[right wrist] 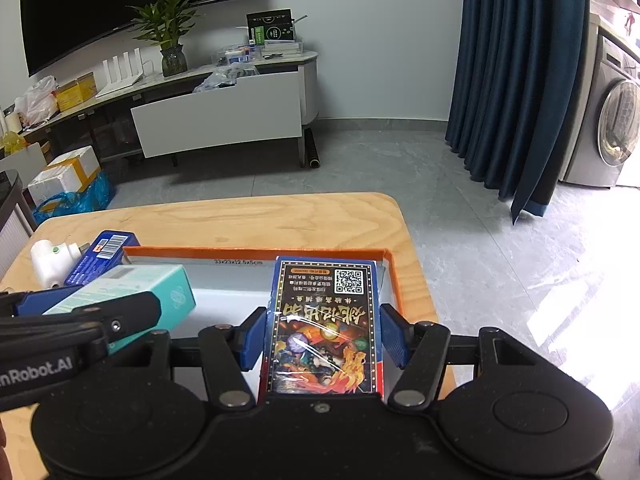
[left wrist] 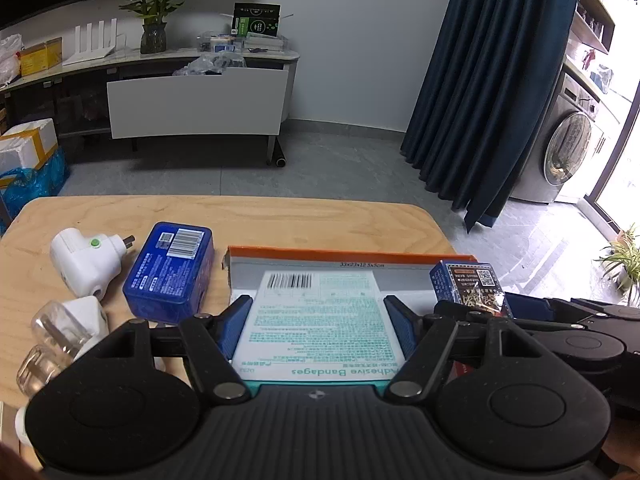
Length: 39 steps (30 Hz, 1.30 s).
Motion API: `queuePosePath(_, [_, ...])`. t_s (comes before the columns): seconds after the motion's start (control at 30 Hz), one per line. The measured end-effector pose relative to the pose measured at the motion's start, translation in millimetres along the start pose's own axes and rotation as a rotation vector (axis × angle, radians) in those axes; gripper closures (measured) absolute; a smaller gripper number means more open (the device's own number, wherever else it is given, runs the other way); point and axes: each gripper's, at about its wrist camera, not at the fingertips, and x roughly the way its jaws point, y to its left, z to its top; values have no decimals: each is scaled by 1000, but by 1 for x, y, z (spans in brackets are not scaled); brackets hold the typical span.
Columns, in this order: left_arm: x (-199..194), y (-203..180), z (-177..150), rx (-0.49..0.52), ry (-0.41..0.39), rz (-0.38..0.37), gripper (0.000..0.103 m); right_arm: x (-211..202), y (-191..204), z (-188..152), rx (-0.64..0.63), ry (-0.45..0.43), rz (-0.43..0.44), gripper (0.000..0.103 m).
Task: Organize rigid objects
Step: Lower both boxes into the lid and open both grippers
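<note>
My left gripper (left wrist: 320, 332) is shut on a teal and white adhesive bandages box (left wrist: 318, 320) and holds it over the orange-rimmed cardboard box (left wrist: 348, 254). The bandages box also shows in the right wrist view (right wrist: 132, 292). My right gripper (right wrist: 323, 340) is shut on a blue card pack with a QR code (right wrist: 324, 320), held over the right part of the cardboard box (right wrist: 394, 276). The card pack also shows in the left wrist view (left wrist: 468, 286). Both held items hang above the box's floor.
On the wooden table (left wrist: 280, 216), left of the box, lie a blue tin (left wrist: 170, 270), a white plug adapter (left wrist: 86, 258), a second white plug (left wrist: 86, 312) and a clear bottle (left wrist: 44, 348). The table's far edge and right edge are close.
</note>
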Motion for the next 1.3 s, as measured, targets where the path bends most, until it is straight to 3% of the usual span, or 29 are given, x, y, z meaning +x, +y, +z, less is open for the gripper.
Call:
queuePosePath(0.13, [11, 0, 3, -11, -9, -7, 34, 2, -4, 4, -8, -21, -15, 28])
queuePosePath(0.3, [4, 1, 1, -18, -1, -22, 15, -13, -10, 1, 11, -39, -19, 28])
queuePosePath(0.57, [-33, 2, 2, -21, 54, 12, 0, -63, -4, -11, 43, -81, -41, 17])
queuePosePath(0.77, [-63, 8, -5, -10, 77, 71, 0, -91, 11, -19, 19, -56, -17, 13])
queuePosePath(1.3, [-122, 29, -27, -32, 52, 114, 0, -140, 46, -42, -7, -62, 26, 12])
